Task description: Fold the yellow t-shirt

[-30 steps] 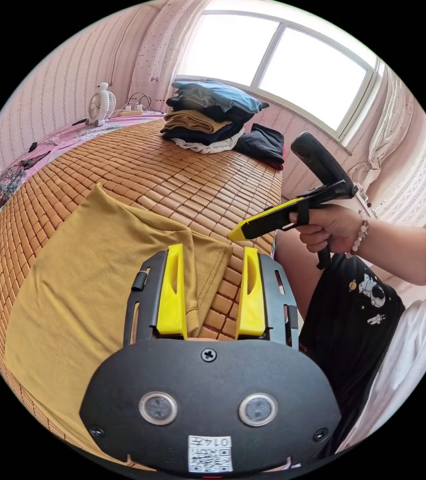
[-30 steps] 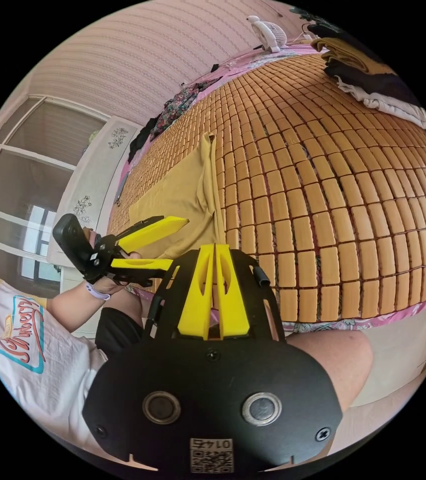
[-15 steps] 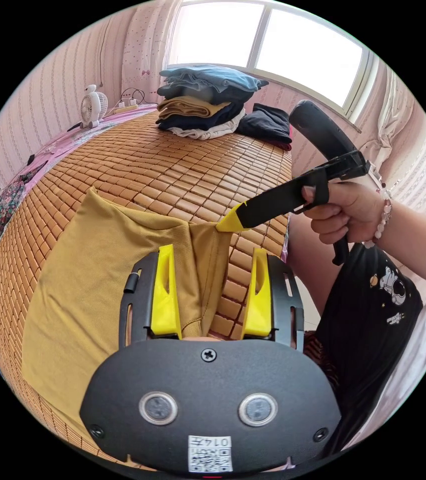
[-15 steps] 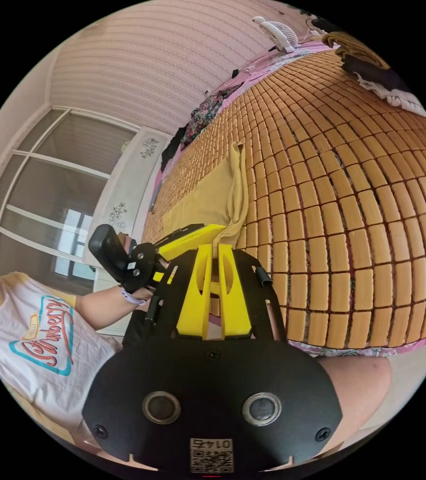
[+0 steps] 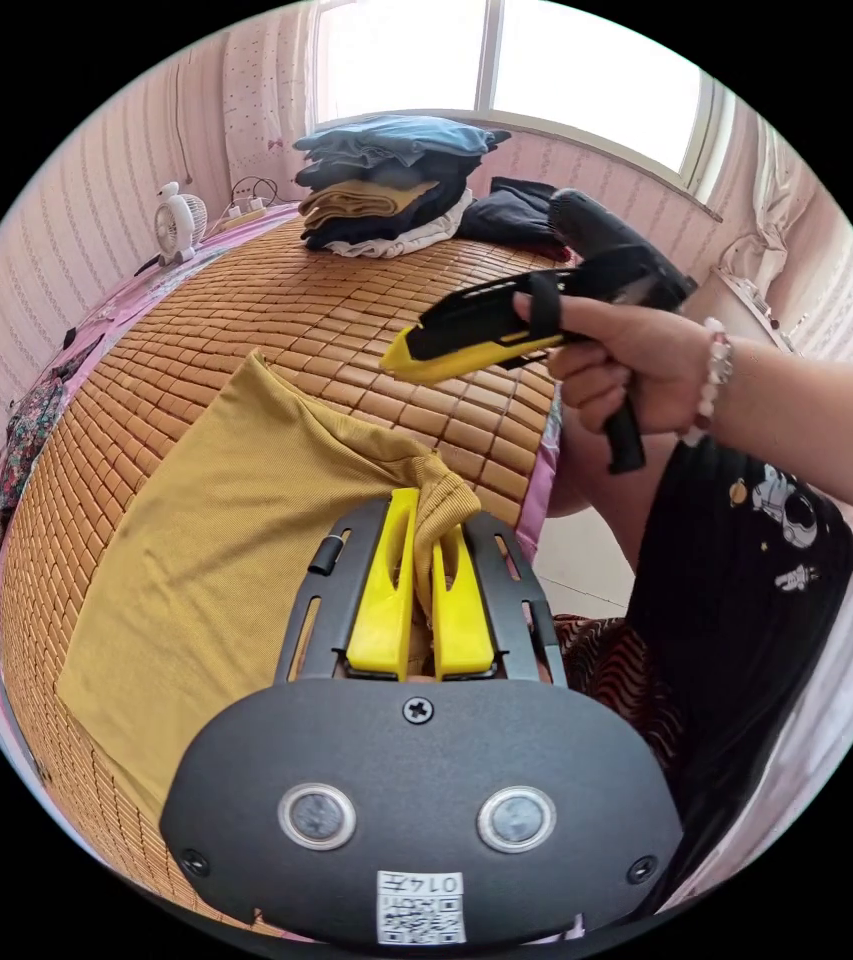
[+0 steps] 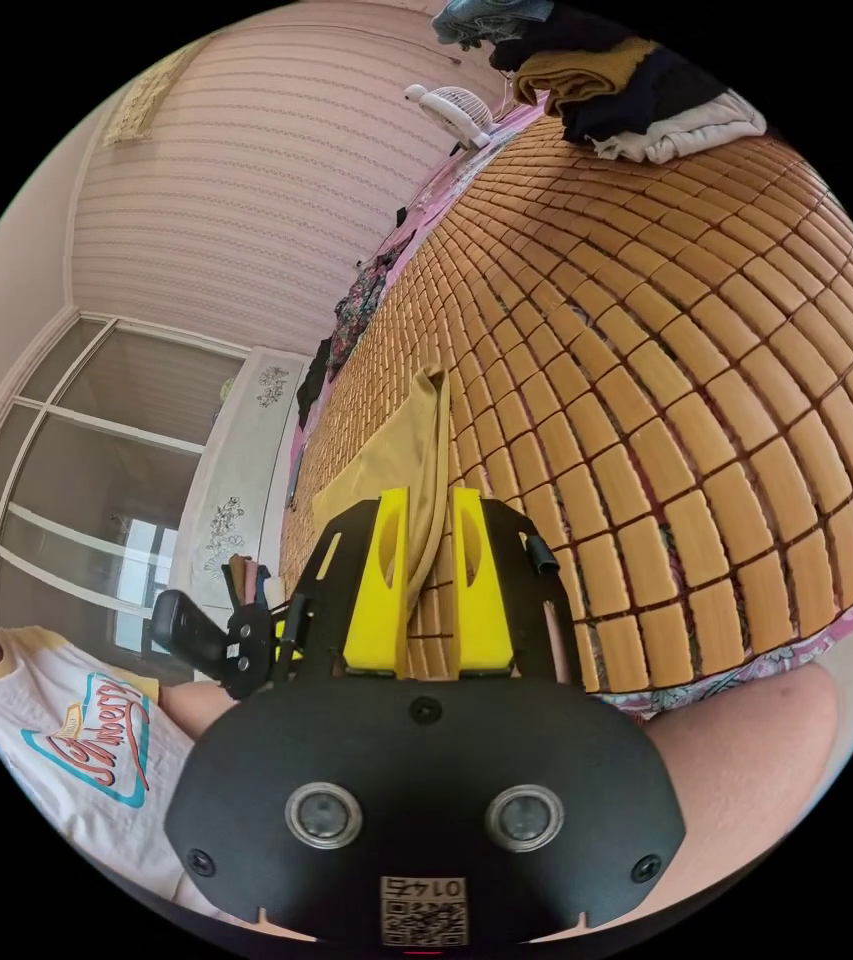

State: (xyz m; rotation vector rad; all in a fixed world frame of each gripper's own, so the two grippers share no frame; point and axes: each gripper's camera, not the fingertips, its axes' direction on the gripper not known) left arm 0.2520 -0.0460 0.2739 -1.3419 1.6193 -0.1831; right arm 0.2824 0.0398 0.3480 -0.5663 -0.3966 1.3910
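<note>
With the yellow t-shirt (image 5: 226,540) spread on the bamboo mat (image 5: 276,300) ahead and its near corner pinched between the closed jaws of the left gripper (image 5: 424,590), the right gripper (image 6: 430,590), parted narrowly around nothing, should be closed on the matching corner first.

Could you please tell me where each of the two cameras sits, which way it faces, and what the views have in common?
Left gripper view: rides behind the left gripper, shut on the yellow t-shirt, facing the window; the right gripper and the person's hand show.
Right gripper view: rides behind the right gripper, looking along the bamboo mat toward the wall; the person's torso and thigh show.
Shared: t-shirt, mat, clothes stack, fan.
</note>
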